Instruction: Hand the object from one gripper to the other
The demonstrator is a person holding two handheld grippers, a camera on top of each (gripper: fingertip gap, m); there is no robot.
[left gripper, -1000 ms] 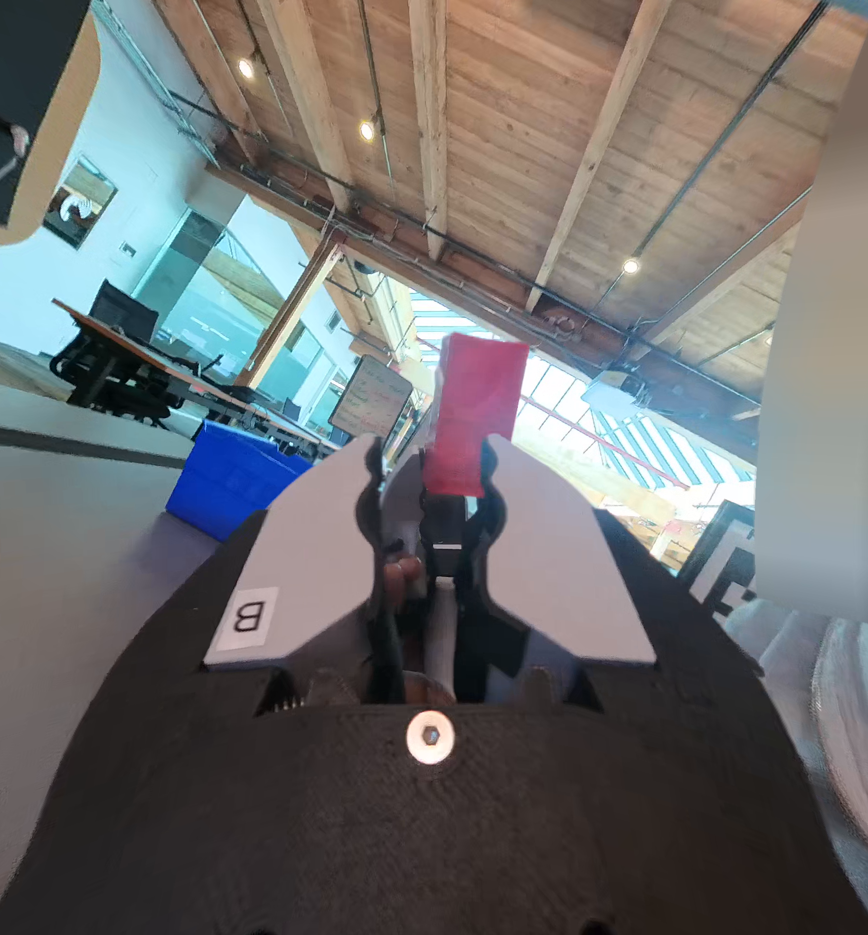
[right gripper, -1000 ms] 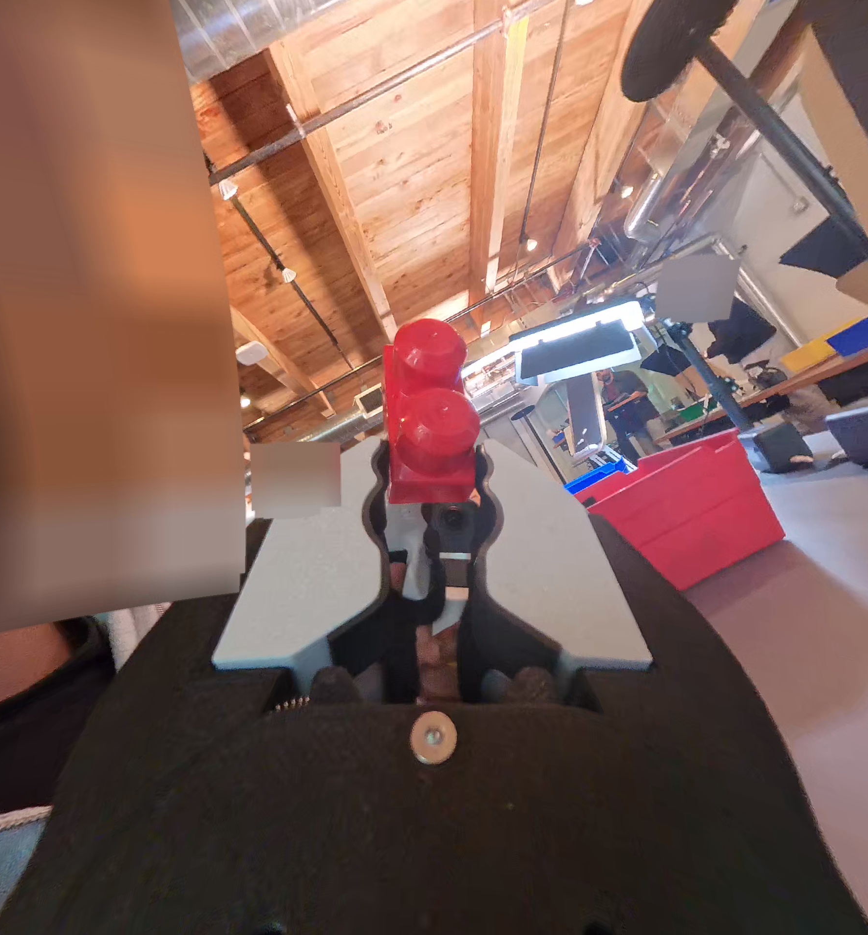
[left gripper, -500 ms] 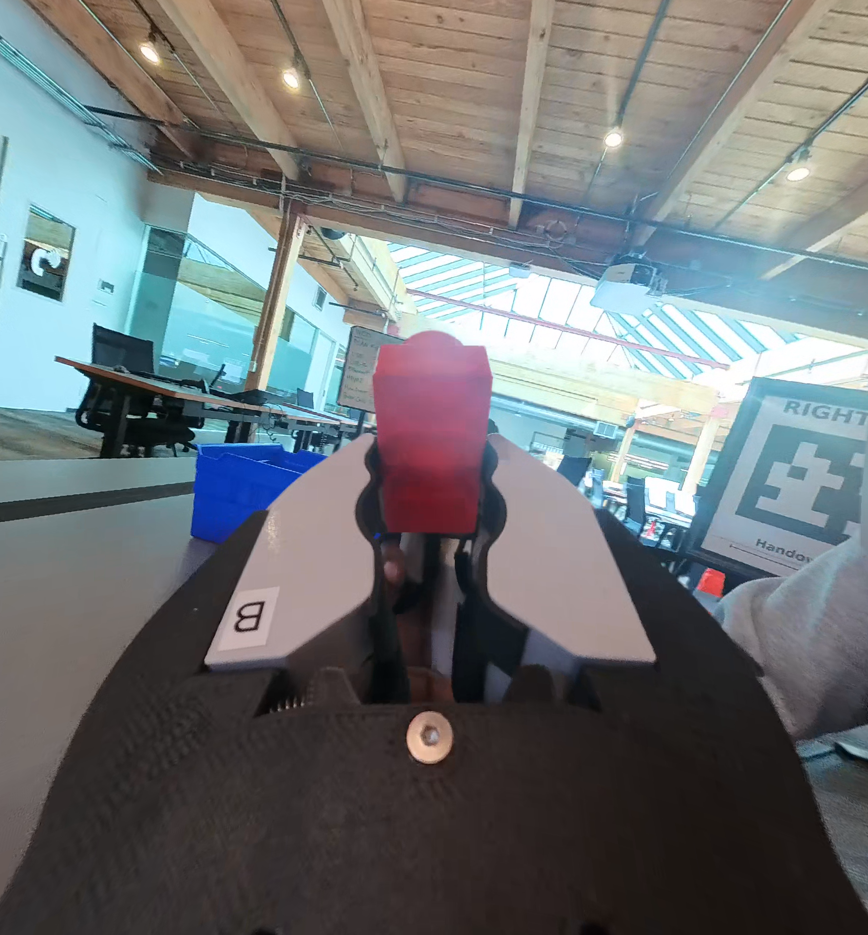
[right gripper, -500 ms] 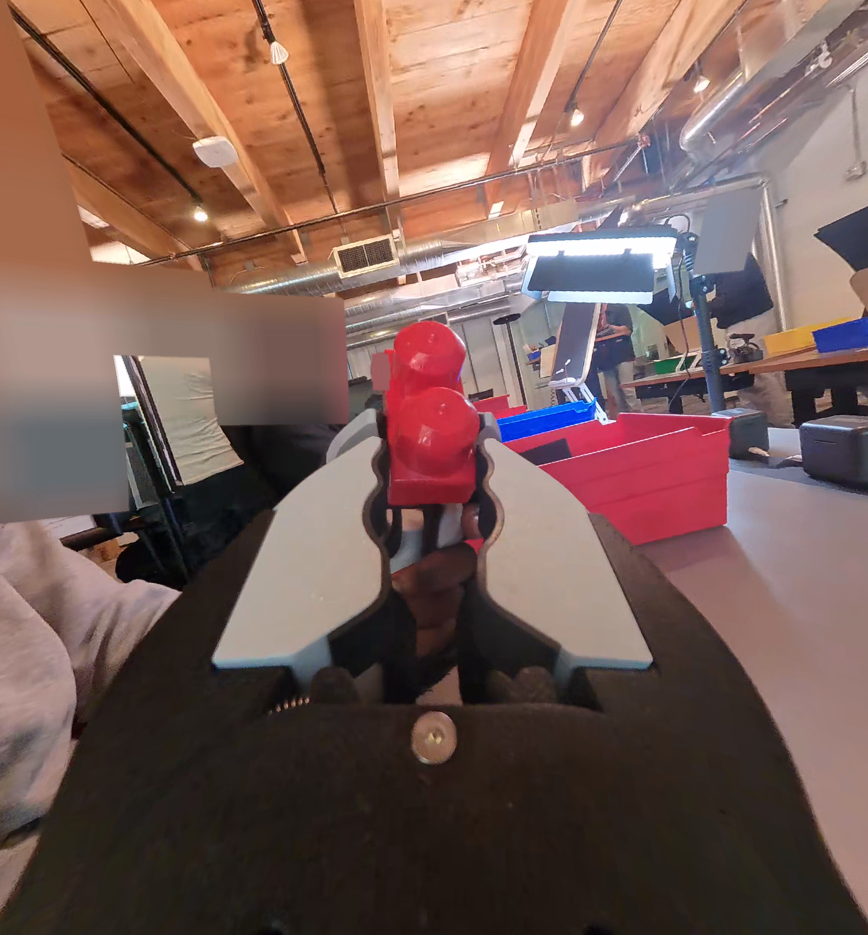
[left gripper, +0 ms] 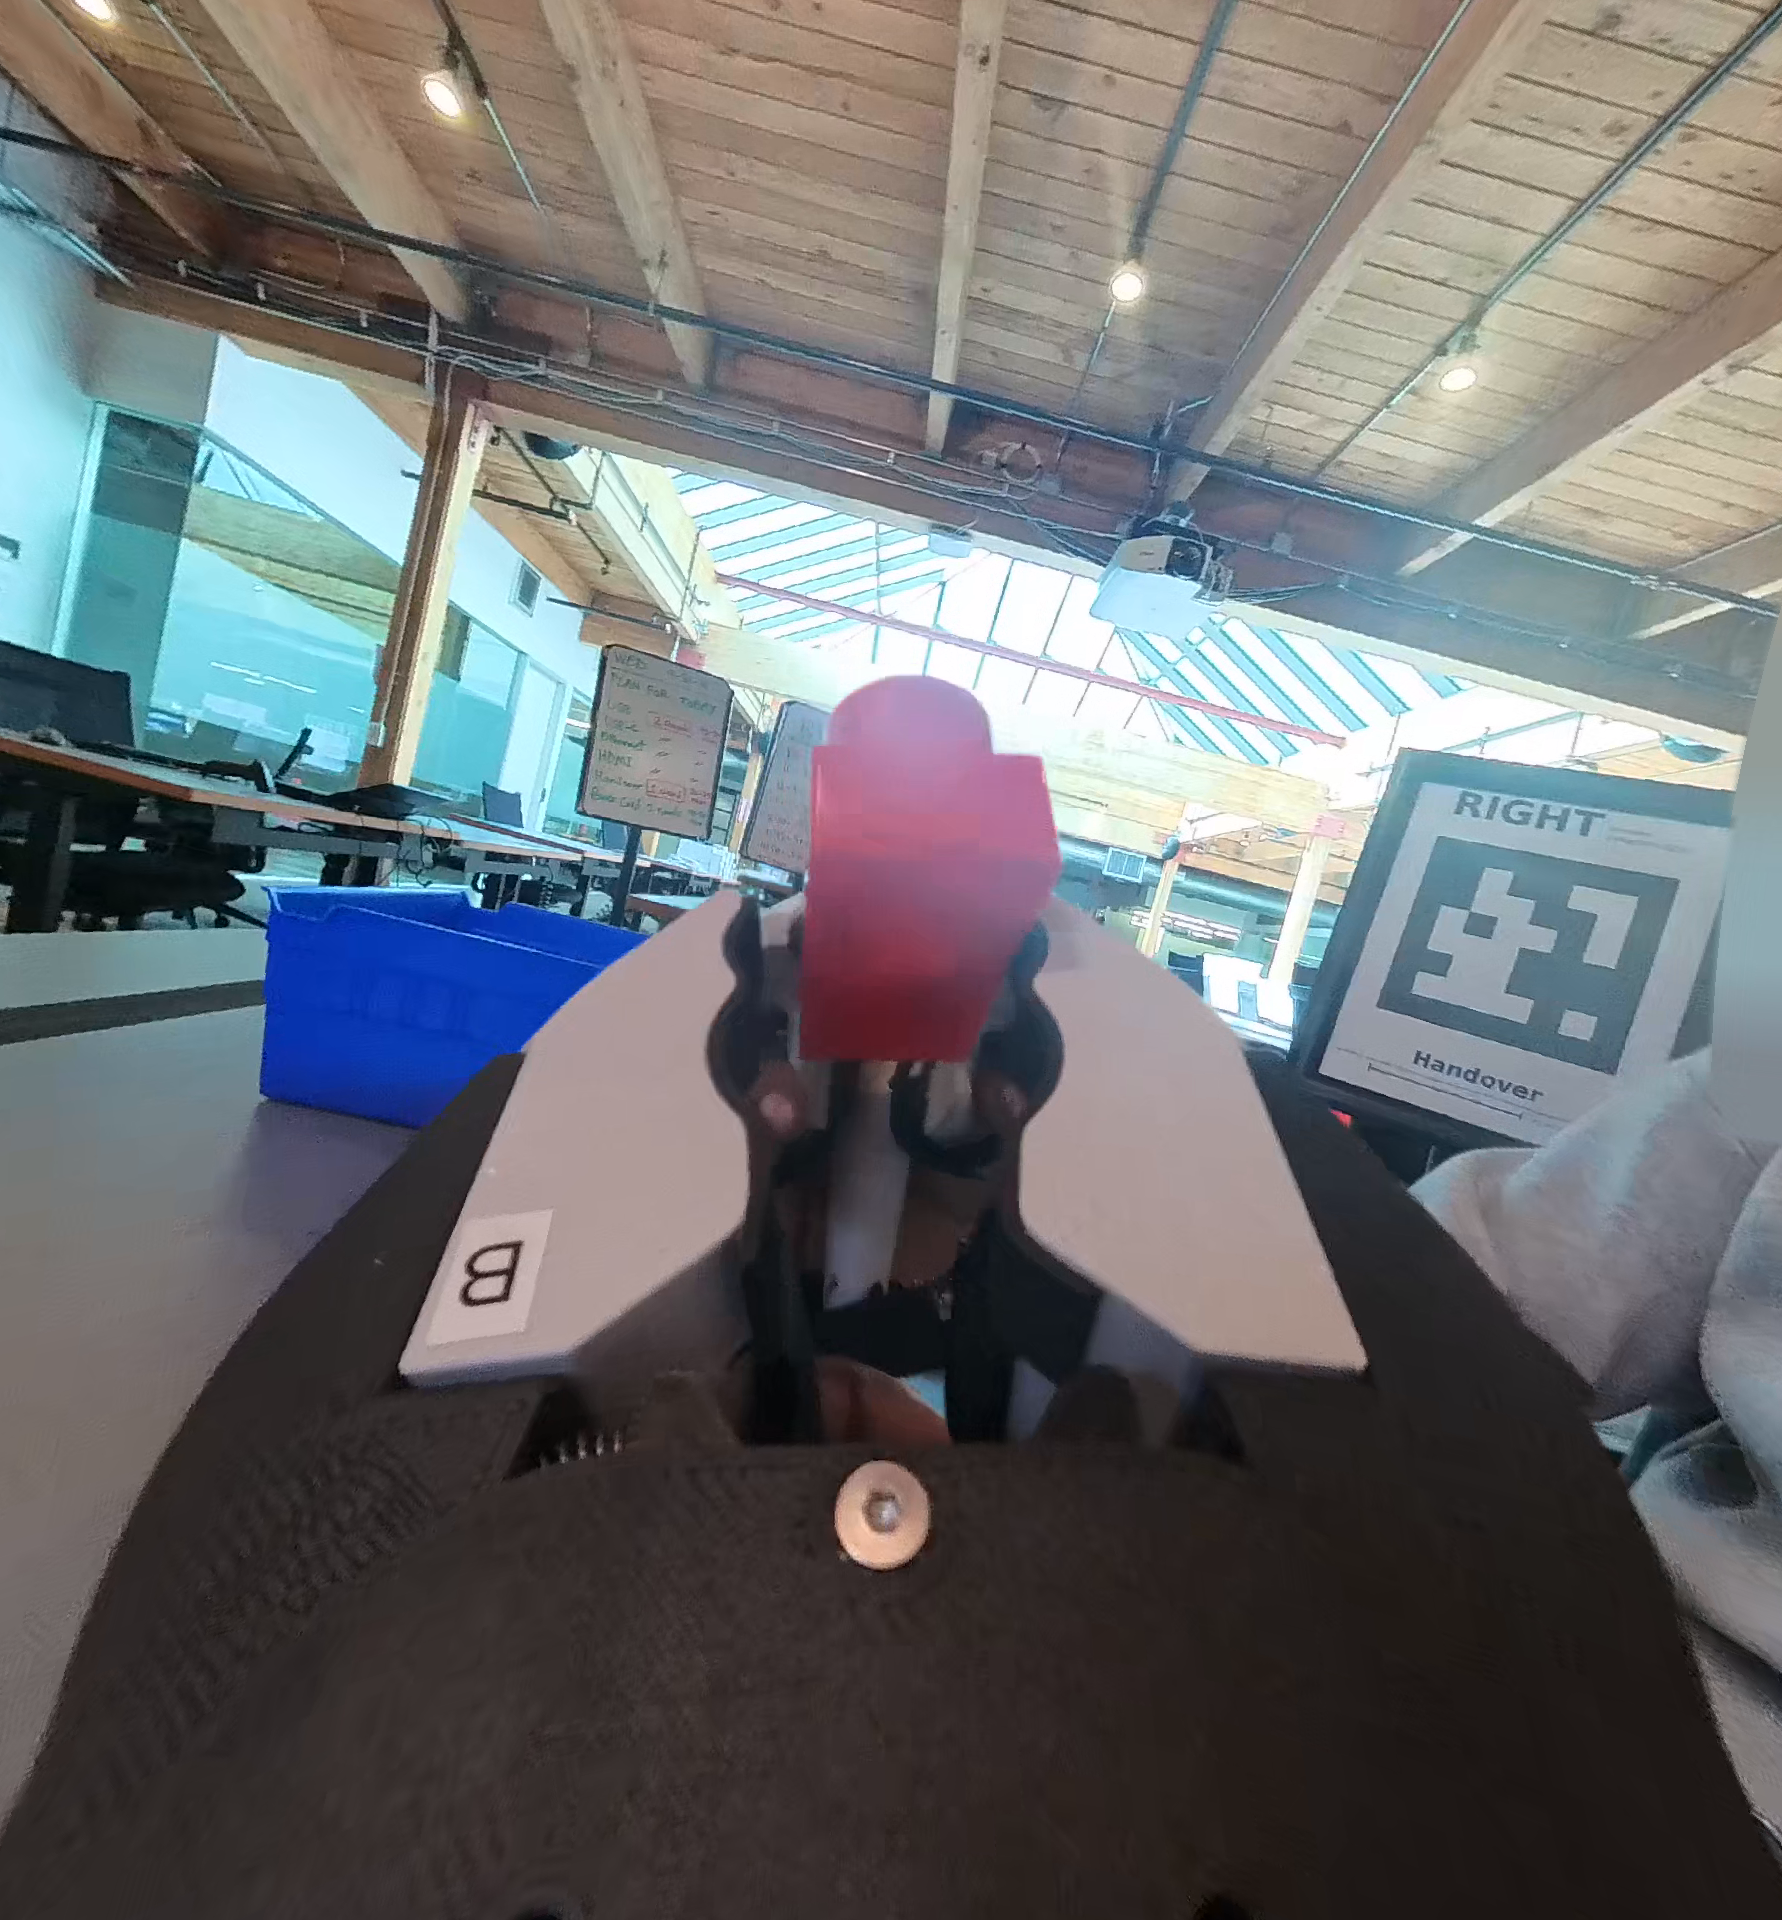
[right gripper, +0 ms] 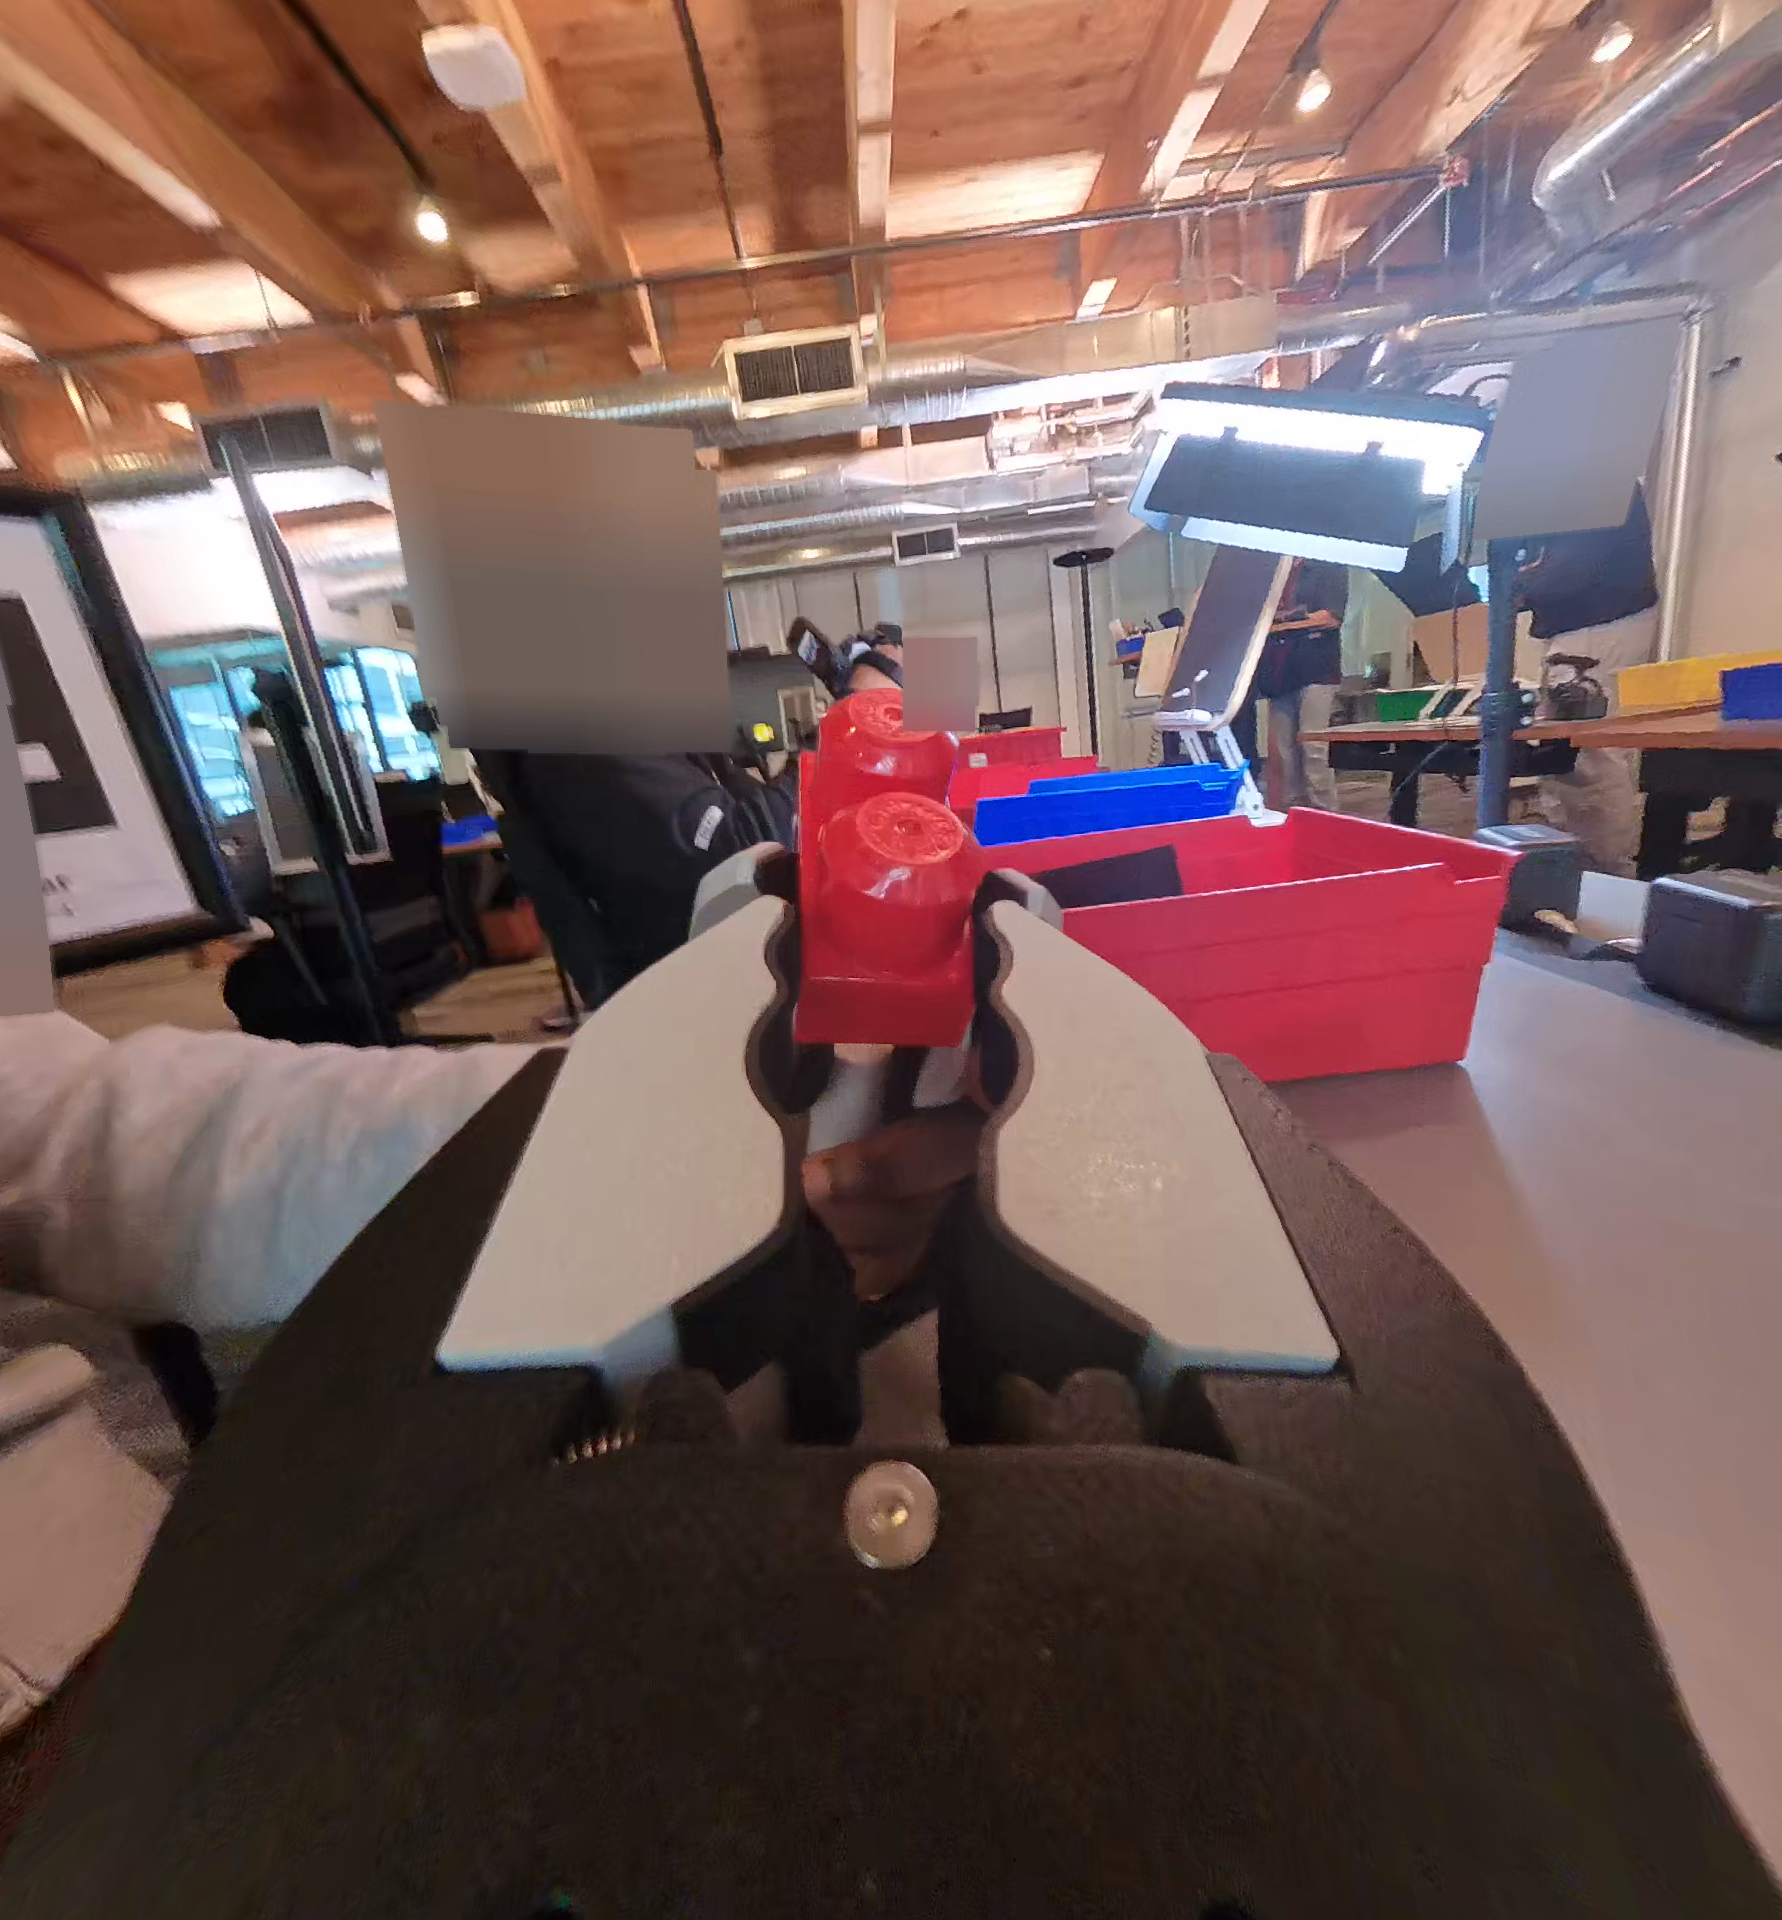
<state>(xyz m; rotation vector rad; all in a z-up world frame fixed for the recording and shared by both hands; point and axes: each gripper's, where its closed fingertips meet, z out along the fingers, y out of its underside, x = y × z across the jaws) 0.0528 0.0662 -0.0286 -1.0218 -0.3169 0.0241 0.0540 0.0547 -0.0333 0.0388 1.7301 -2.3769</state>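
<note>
A red two-stud toy brick [right gripper: 892,914] is clamped between the fingers of my right gripper [right gripper: 882,935], studs facing the camera. In the left wrist view the same brick [left gripper: 928,894] sits tilted between the fingers of my left gripper [left gripper: 892,935]. Its jaws stand slightly parted, with a visible gap on the brick's left side. The two grippers meet tip to tip above the table. The left gripper's grey fingertips [right gripper: 726,883] show behind the right gripper's fingers. A hand shows below the brick in both views.
A blue bin [left gripper: 399,997] stands on the grey table [left gripper: 87,1195] to the left. A red bin [right gripper: 1282,935] stands on the table to the right, with blue bins behind it. A framed marker sign [left gripper: 1521,935] stands nearby. A person's grey sleeve [right gripper: 191,1143] is close by. The grippers are tip to tip, or close to it.
Both grippers tilted down from the ceiling towards level. The left gripper's fingers have spread a little off the brick. The right gripper stays shut on it.
</note>
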